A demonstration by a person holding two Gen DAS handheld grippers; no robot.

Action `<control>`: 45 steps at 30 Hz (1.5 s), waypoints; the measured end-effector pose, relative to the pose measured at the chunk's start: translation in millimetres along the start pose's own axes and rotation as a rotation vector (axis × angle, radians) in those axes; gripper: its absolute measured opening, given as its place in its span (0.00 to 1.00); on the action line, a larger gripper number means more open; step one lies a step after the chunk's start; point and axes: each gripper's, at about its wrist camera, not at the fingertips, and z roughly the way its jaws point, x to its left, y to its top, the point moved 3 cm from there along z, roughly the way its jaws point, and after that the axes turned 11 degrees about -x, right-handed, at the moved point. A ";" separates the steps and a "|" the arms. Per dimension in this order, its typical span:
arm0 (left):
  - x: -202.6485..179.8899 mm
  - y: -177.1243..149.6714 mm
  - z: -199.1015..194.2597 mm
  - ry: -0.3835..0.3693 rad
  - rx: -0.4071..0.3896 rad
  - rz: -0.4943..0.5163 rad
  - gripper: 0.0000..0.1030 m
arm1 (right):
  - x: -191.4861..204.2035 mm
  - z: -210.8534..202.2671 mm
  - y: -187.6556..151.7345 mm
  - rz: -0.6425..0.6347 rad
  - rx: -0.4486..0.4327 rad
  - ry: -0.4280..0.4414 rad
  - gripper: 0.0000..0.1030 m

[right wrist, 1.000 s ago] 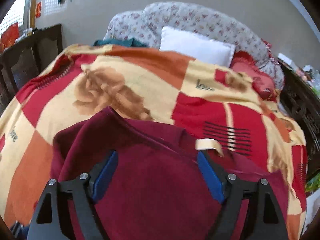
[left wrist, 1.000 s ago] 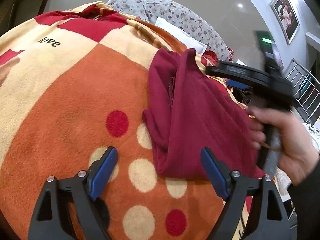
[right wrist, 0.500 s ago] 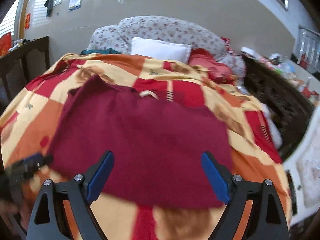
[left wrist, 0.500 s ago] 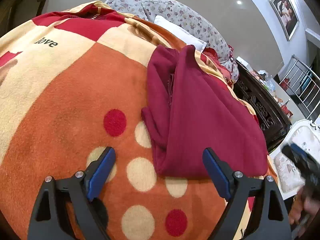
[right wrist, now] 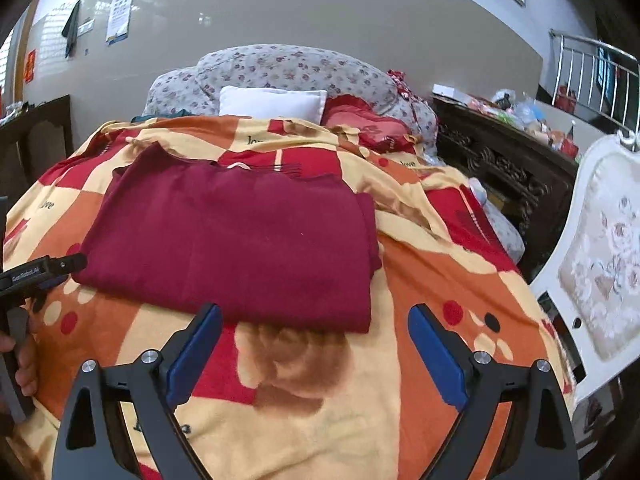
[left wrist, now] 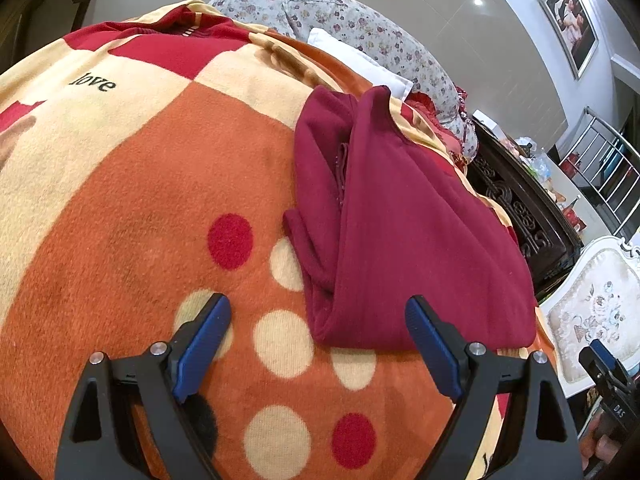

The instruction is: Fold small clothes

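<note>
A dark red garment (right wrist: 240, 240) lies folded in a rough rectangle on the patterned blanket (right wrist: 320, 400); in the left wrist view the garment (left wrist: 412, 232) shows its folded left edge with layered sleeve cloth. My left gripper (left wrist: 318, 344) is open and empty, just short of the garment's near left corner. My right gripper (right wrist: 314, 350) is open and empty, hovering before the garment's near edge. The left gripper's tip (right wrist: 48, 270) shows at the left edge of the right wrist view.
Floral pillows (right wrist: 288, 72) and a white cushion (right wrist: 272, 104) lie at the bed's head. A dark carved wooden cabinet (right wrist: 504, 160) stands right of the bed. A white upholstered chair (right wrist: 592, 248) stands at the near right.
My right gripper has drawn back from over the garment to its near edge, and the whole folded garment now shows. The left gripper has barely moved.
</note>
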 end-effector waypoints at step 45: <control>-15.7 8.8 15.1 -0.358 0.070 -0.267 0.96 | 2.9 46.1 -54.6 0.068 -0.003 0.091 0.93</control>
